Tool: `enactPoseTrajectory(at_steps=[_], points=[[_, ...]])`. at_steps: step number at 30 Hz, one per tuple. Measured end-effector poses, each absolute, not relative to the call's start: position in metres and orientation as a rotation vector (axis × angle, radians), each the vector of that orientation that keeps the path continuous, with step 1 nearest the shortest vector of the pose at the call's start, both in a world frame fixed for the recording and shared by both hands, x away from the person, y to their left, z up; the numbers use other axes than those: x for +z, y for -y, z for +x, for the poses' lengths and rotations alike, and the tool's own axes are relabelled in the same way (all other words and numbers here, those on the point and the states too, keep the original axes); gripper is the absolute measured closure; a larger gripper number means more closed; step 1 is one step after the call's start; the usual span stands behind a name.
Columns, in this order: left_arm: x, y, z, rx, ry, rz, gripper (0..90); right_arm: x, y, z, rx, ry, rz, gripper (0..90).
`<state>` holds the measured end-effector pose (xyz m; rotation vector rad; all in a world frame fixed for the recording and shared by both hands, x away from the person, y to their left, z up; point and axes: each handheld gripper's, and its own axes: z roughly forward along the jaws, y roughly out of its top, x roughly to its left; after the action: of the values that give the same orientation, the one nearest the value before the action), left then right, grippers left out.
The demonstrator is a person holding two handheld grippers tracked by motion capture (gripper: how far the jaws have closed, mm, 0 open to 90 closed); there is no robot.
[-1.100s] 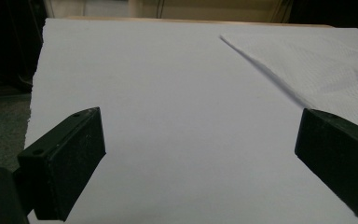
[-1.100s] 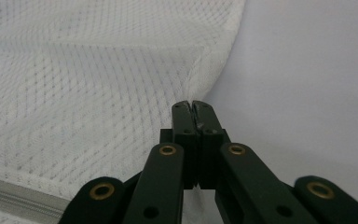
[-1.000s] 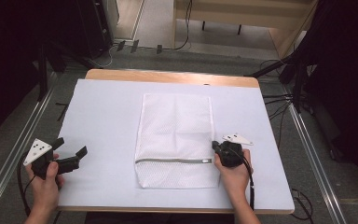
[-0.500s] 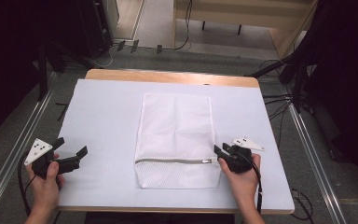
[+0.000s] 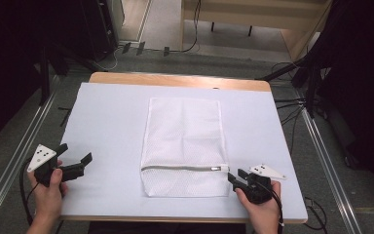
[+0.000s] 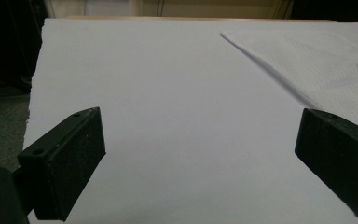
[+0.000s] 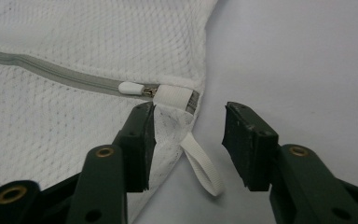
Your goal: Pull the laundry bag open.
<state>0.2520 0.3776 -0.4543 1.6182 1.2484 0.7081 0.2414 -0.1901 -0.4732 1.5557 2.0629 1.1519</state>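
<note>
The right gripper (image 7: 189, 140) has just been opening its jaws, now released; the mesh bag's (image 5: 185, 141) loop (image 7: 200, 165) lies between them, at the bag's near right corner.

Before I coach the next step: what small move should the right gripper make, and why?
Probably ease back a little further: the right gripper has just been opening, its jaws either side of the loop without pressing it, beside the bag whose zipper looks shut.
</note>
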Motion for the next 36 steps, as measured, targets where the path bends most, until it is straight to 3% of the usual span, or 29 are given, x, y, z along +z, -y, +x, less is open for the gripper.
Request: enactPoseTrajectory(at_steps=[2,16,19,23,26,36], points=[[-0.454,-0.378,0.252,0.704,-1.250,1.612,1.9,-0.478,0.186,0.246,1.159,-2.103,1.529,49.3],[-0.454,-0.379,0.251,0.698,-1.249,1.602,1.9,-0.484,0.167,0.263,1.048,-2.182,1.409,43.4],[-0.454,-0.379,0.251,0.699,-1.251,1.603,1.9,-0.485,0.164,0.259,1.011,-2.164,1.378,52.6],[-0.453,-0.374,0.250,0.734,-1.234,1.637,2.1,-0.483,0.162,0.255,0.996,-2.172,1.380,75.1],[-0.451,-0.367,0.249,0.717,-1.229,1.630,3.7,-0.482,0.160,0.255,0.999,-2.167,1.393,84.4],[-0.431,-0.276,0.250,0.436,-1.012,1.739,7.3,-0.463,0.148,0.252,1.103,-2.134,1.342,87.6]])
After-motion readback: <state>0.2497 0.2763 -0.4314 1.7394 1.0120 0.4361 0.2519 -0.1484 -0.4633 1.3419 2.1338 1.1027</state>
